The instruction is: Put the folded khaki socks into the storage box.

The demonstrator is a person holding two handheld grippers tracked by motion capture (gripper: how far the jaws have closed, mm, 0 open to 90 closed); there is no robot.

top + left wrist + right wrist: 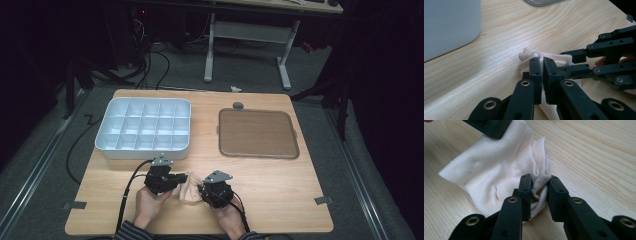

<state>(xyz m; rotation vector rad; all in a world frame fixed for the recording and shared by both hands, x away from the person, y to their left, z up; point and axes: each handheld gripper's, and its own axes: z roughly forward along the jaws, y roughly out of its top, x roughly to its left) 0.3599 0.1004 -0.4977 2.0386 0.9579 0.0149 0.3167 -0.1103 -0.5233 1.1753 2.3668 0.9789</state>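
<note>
A small cream sock (pixel 187 188) is seen lying on the wooden table (pixel 280 185), near the front edge, in front of the white divided box (pixel 145 127). The sock is used here as the landmark.

To the left of the sock, the left gripper (pixel 176 180) is held in a hand. In the left gripper view its jaws are seen pressed nearly together, and a thin fold of the sock (pixel 534 56) is pinched between them. So this gripper (pixel 541 72) is clenched on the sock.

To the right of the sock, the right gripper (pixel 204 190) is held in the other hand. In the right gripper view a bunched edge of the sock (pixel 499 170), which looks like the cuff, is caught between its two jaws. The jaws are set a little apart, and the cloth seems to be squeezed by them. So this gripper (pixel 540 192) looks to be grasping the sock too, though more loosely.

Behind the sock and to the left, the white divided box is found, with every little cell bare. Behind the sock and to the right, the brown tray (pixel 258 133) is found, also bare.

It is judged that the work is at an early point. The sock has been taken at both ends, but it is not yet lifted clear of the table, and it looks crumpled, not neat. Folding or rolling seems to be left, and after that the sock would likely be put away, maybe in a cell of the box. That last part is only a guess.
</note>
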